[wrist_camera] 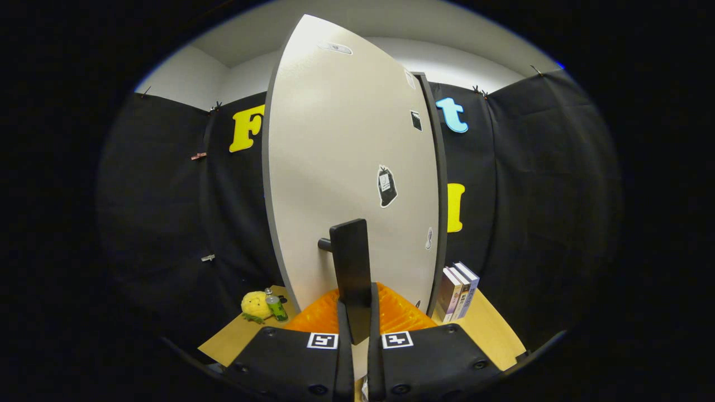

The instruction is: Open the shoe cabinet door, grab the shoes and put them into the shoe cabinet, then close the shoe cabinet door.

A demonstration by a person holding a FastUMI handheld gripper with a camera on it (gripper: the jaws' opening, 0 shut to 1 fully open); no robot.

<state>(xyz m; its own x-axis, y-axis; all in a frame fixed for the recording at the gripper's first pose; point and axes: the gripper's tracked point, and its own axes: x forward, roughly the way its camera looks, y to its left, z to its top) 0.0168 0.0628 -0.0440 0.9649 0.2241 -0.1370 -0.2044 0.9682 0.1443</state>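
**Gripper clamped on the door handle, door swung toward me**

Gripper view. My gripper (357,321) is closed down on the handle (352,276) of the shoe cabinet door (341,167). The handle is a flat dark bar standing upright, its long axis vertical and in line with the gap between my fingers (343,335). Both fingers press its lower end, one on each side, with almost no opening left between them. A short round peg joins the handle to the door panel just behind it.

The door rises directly ahead of the fingers, a pale panel with a dark edge and several stickers. It appears to stand at an angle to the cabinet, so I judge it partly open; the cabinet interior is hidden behind it. I judge the hinge to be on the right, so any swing turns about that edge.

Something orange (402,312) lies just beyond the fingers at the door's foot, possibly the shoes; I cannot tell. On the counter (491,329), books (459,290) stand to the right, and a yellow plush toy (256,305) and small bottle (275,306) sit to the left.
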